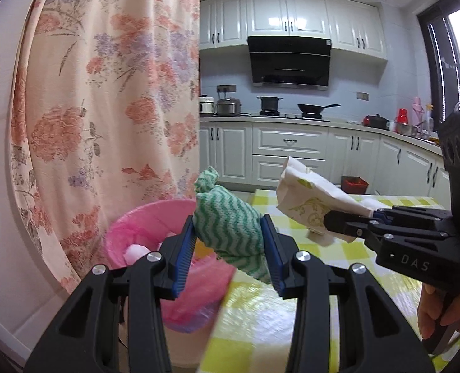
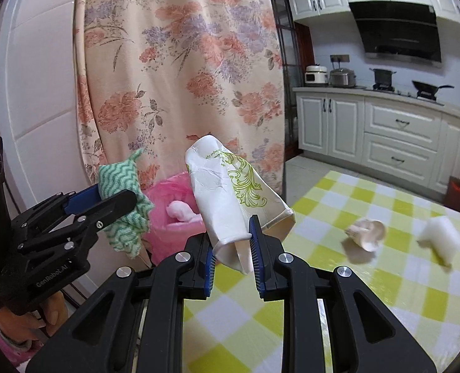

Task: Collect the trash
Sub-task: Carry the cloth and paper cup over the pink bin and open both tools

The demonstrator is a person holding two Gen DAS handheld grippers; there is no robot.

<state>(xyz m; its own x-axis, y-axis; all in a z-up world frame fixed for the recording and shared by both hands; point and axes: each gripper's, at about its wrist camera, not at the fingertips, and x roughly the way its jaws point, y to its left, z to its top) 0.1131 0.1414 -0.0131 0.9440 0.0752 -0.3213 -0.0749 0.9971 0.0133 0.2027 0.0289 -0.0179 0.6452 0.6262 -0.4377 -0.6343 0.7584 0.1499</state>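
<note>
A green and white wavy cloth (image 1: 233, 227) is bunched up and pinched between two blue fingers (image 1: 185, 248), up in the air beside the pink bin (image 1: 143, 217). The bin has a pink bag in it and some pale wads (image 2: 180, 209) inside. A squashed white paper cup (image 2: 227, 199) with green swirls is pinched flat, tilted, above the checked surface (image 2: 370, 279). A crumpled pale scrap (image 2: 366, 231) and a white lump (image 2: 439, 239) lie on that surface, near each other.

Big floral curtain (image 1: 105, 93) hanging on the left, white kitchen cabinets (image 1: 289, 146) behind it, black range hood (image 1: 289, 62) over a stove with a pot (image 1: 270, 102) and a frying pan (image 1: 314, 108), plus a rice cooker (image 1: 228, 105) on the counter
</note>
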